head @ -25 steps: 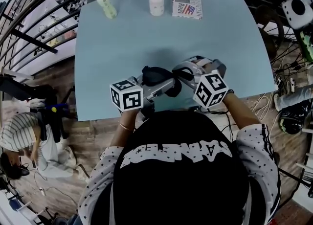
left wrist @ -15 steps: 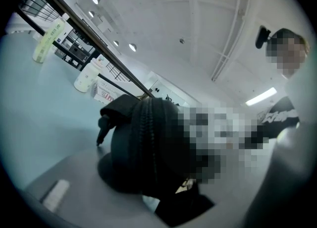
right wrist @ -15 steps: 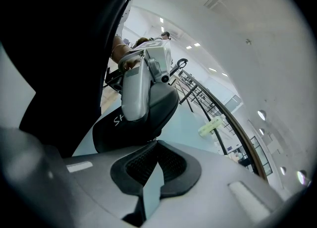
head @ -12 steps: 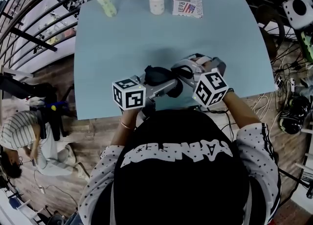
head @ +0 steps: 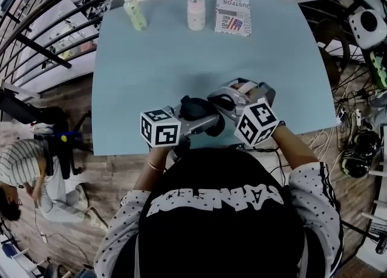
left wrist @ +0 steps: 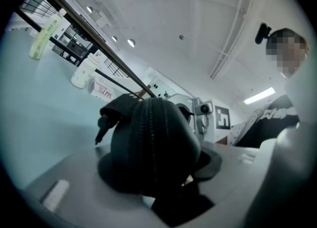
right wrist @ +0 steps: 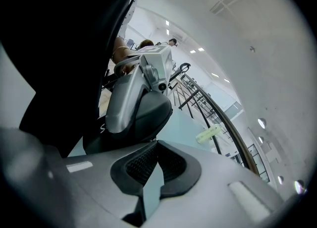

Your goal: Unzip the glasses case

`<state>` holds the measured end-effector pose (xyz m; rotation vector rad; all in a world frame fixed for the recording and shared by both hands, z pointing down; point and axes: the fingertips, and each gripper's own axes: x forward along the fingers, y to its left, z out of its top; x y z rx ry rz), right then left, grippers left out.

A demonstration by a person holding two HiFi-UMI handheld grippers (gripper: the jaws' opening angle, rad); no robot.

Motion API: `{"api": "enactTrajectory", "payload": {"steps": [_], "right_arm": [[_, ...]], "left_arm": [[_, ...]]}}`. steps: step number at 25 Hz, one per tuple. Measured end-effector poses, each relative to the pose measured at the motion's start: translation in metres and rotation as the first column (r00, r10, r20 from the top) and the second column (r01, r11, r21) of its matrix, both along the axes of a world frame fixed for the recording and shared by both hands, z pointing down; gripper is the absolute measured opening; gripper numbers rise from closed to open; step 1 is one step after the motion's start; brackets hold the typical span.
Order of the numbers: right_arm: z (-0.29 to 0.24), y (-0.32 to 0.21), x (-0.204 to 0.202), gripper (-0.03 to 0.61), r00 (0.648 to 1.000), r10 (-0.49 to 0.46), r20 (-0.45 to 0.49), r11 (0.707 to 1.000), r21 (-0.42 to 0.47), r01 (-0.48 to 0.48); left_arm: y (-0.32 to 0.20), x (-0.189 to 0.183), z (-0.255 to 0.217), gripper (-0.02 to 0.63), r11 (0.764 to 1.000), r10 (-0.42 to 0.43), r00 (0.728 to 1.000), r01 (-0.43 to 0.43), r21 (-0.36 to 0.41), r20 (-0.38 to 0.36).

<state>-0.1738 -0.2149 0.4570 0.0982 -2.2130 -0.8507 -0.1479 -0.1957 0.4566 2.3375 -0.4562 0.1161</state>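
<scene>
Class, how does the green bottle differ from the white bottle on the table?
The green bottle is slim and pale green; the white bottle is squatter and whitish. The green bottle stands apart at left; the white bottle stands beside the printed box. Both stand capped.

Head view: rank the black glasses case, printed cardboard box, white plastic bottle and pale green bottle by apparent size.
1. printed cardboard box
2. black glasses case, partly hidden, so unsure
3. white plastic bottle and pale green bottle: alike
</scene>
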Motion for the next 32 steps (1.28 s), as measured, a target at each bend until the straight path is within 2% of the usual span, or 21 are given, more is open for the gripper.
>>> {"api": "enactTrajectory", "payload": {"steps": [10, 16, 24, 29, 32], "right_arm": [[-0.010, 0.001, -0.006, 0.006, 0.999, -0.042, -0.025, 0.998, 0.050, 0.043], [-0.007, 0.001, -0.008, 0.006, 0.996, -0.069, -0.061, 0.995, 0.071, 0.073], [-0.001, 0.001, -0.009, 0.006, 0.988, -0.101, -0.117, 0.988, 0.103, 0.113], [0.000, 0.002, -0.005, 0.006, 0.980, -0.119, -0.161, 0.982, 0.126, 0.140], [0.002, 0.003, -0.003, 0.006, 0.976, -0.125, -0.179, 0.980, 0.133, 0.150]], "left_arm": [[0.011, 0.012, 0.006, 0.000, 0.997, 0.083, 0.996, -0.083, -0.005, 0.024], [0.016, 0.016, 0.018, 0.000, 0.988, 0.152, 0.981, -0.153, 0.002, 0.118], [0.019, 0.019, 0.031, 0.000, 0.976, 0.216, 0.959, -0.217, -0.015, 0.183], [0.023, 0.023, 0.040, 0.000, 0.964, 0.263, 0.932, -0.265, -0.030, 0.250], [0.024, 0.026, 0.043, 0.000, 0.961, 0.273, 0.925, -0.273, -0.040, 0.265]]}}
